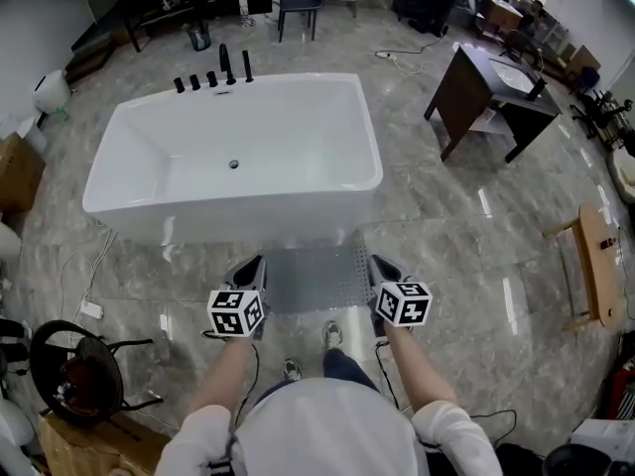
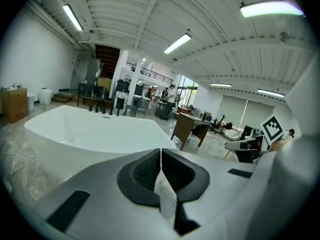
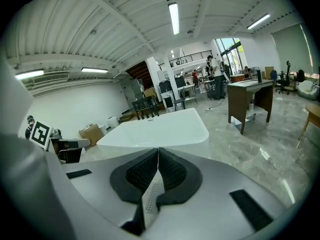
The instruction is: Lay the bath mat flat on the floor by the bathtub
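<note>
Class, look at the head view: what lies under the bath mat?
Grey marble floor shows around the bath mat, pinched at its edges by the left hand-held gripper and right hand-held gripper. The patch directly beneath it, beside the bathtub, is covered.

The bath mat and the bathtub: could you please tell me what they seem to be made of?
The bath mat looks like soft rubber or PVC, matte grey: thin, dotted with small holes. The bathtub looks like acrylic or enamel, glossy white: smooth, shiny walls.
</note>
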Tool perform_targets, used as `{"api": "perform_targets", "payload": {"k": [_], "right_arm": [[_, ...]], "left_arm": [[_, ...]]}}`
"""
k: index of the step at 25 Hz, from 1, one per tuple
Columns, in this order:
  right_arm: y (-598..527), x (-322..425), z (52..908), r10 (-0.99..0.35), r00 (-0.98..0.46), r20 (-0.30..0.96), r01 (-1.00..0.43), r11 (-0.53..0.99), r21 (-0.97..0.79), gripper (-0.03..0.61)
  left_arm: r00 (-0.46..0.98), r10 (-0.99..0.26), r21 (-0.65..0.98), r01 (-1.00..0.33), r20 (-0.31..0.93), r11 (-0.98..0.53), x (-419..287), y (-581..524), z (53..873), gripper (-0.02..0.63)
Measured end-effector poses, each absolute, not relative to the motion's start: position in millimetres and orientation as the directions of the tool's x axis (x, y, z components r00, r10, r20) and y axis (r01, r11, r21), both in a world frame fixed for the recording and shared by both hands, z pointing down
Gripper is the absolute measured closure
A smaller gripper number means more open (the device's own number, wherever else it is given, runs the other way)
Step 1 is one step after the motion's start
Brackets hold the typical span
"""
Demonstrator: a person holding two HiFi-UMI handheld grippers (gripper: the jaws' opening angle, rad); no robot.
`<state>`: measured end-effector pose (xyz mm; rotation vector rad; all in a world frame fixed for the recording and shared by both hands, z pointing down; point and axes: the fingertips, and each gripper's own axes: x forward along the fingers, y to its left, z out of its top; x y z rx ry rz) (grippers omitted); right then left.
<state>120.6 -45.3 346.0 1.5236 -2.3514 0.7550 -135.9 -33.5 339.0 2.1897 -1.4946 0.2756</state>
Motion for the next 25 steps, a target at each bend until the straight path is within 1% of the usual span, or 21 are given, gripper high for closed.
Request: {"api": "perform_targets", "payload": {"k": [3, 11, 17, 20, 25], "right_arm": [[-41, 113, 329, -0.789, -0.440, 0.429, -0.894, 0.339, -0.292, 0.548], [-31, 103, 263, -0.832, -0.473, 0.291, -0.870, 0.390, -0.301, 0.548], [-19, 103, 225, -0.838, -0.504, 0.207, -0.851, 0.442, -0.284, 0.548], [-17, 105, 214, -0.840, -0.507, 0.194, -0.853, 0.456, -0.255, 0.548], [-9, 105, 216, -0.833, -0.507, 0.221, -0.856, 0.455, -0.246, 0.548]], "left_arm": [[0.389, -0.843, 0.248, -0.917, 0.371, -0.314, -135, -32, 318, 0.577], [0.405, -0.871, 0.228, -0.909, 0.278, -0.349, -134, -27, 267, 0.577], [0.409, -0.884, 0.163, -0.911, 0.225, -0.380, -122, -16, 240, 0.577], [0.416, -0.885, 0.159, -0.907, 0.209, -0.389, -117, -12, 230, 0.577], [0.421, -0.890, 0.201, -0.900, 0.175, -0.386, -121, 2, 218, 0.577]]}}
